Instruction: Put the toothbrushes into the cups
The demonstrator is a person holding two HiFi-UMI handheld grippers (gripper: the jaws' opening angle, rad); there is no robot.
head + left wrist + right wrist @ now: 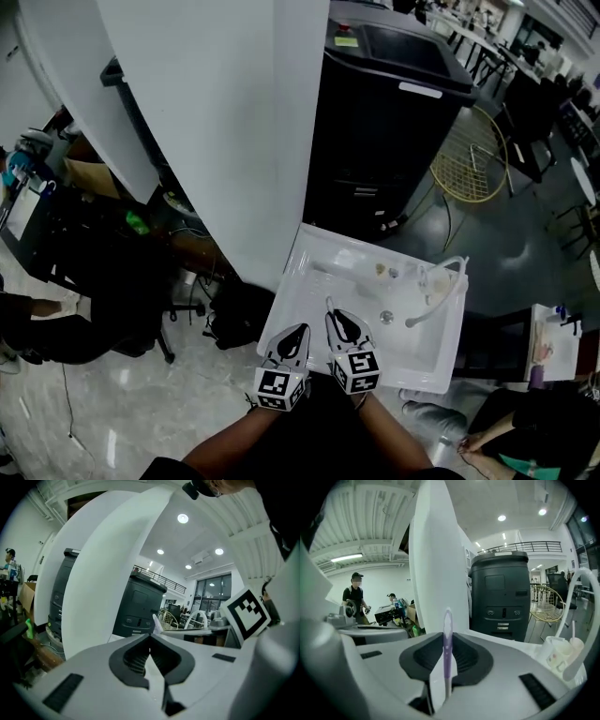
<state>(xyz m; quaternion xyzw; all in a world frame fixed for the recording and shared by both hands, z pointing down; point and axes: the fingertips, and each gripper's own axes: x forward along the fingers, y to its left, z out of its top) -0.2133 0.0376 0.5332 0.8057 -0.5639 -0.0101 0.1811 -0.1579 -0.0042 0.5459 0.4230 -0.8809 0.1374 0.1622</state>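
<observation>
My right gripper [334, 316] [447, 637] is shut on a purple toothbrush [447, 660], which stands upright between the jaws. A thin pale handle tip pokes past the jaws in the head view. My left gripper [300, 330] [150, 638] is shut too, with the white tip of a toothbrush [156, 623] sticking out beyond its jaws. Both grippers hover over the near edge of a white sink [302, 272]. White cups [437, 286] [557, 656] stand at the sink's far right, beside the curved white faucet [441, 302] [582, 597].
A wide white pillar [225, 122] rises just left of the sink. A black bin cabinet [384, 112] stands behind it. A yellow wire chair [469, 155] is at the back right. Desks and clutter [56, 216] fill the left. A person [356, 599] stands far off.
</observation>
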